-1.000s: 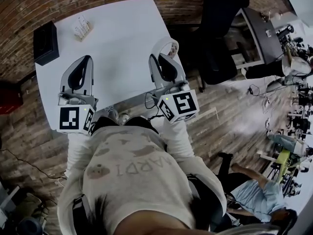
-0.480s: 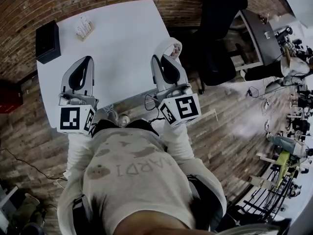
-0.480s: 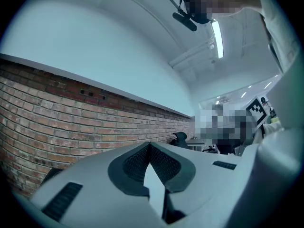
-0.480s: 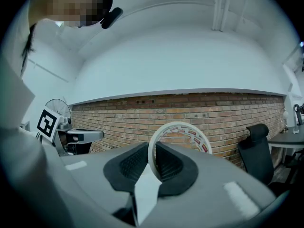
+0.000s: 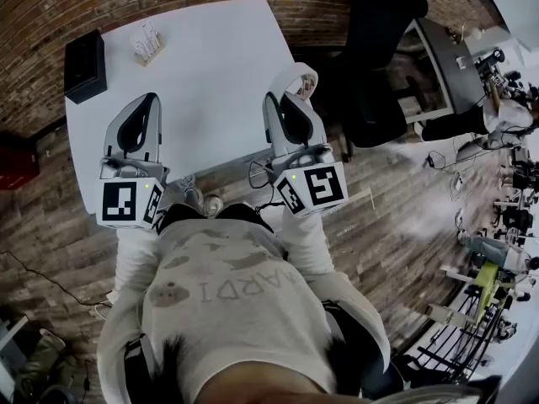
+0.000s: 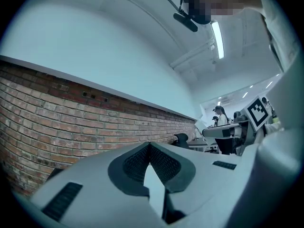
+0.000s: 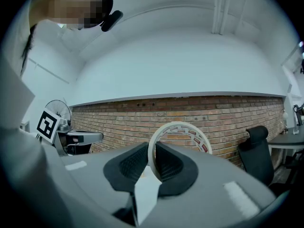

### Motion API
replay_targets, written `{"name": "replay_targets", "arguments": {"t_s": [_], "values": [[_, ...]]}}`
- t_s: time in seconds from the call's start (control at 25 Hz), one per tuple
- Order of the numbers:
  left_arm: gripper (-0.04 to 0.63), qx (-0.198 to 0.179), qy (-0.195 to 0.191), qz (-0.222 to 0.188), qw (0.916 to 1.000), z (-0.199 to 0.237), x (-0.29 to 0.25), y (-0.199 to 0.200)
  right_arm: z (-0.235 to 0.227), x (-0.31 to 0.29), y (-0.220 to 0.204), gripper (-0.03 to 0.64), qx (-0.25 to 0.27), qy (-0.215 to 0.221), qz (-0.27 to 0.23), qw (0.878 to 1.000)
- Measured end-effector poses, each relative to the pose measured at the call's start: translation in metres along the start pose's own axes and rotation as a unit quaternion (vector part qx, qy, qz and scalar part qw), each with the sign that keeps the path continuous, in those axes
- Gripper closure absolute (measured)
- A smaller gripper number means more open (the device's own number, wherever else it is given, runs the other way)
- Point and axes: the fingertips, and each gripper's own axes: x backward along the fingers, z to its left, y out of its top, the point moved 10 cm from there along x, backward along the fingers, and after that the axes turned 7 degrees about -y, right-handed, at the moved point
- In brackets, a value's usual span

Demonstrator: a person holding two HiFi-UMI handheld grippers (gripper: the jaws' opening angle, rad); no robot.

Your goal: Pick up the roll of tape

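The roll of tape (image 7: pixel 179 133), cream with red print inside its ring, stands on edge between the pads of my right gripper (image 7: pixel 152 156), which is shut on its band. In the head view the tape roll (image 5: pixel 303 79) sticks out at the tip of the right gripper (image 5: pixel 292 81), held above the right edge of the white table (image 5: pixel 210 57). My left gripper (image 5: pixel 145 101) hovers over the table's left part. In the left gripper view its pads (image 6: pixel 137 161) meet at the tip with nothing between them.
A black box (image 5: pixel 84 66) and a small holder with cards (image 5: pixel 147 44) sit at the table's far left. A black office chair (image 5: pixel 379 49) stands right of the table. A brick wall (image 7: pixel 228 120) lies ahead. Desks with equipment fill the far right.
My right gripper has lifted a little with the tape roll in it. The left gripper has kept still.
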Motion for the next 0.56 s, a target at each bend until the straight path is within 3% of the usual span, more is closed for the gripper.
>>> {"name": "replay_targets", "arguments": {"t_s": [0.56], "values": [[0.589,0.001,0.002,-0.002,1.0000,-0.0082,0.0050,0.0019,0.0000,0.0076,0.0023,0.558,-0.004,0.002,-0.009,1.000]]}}
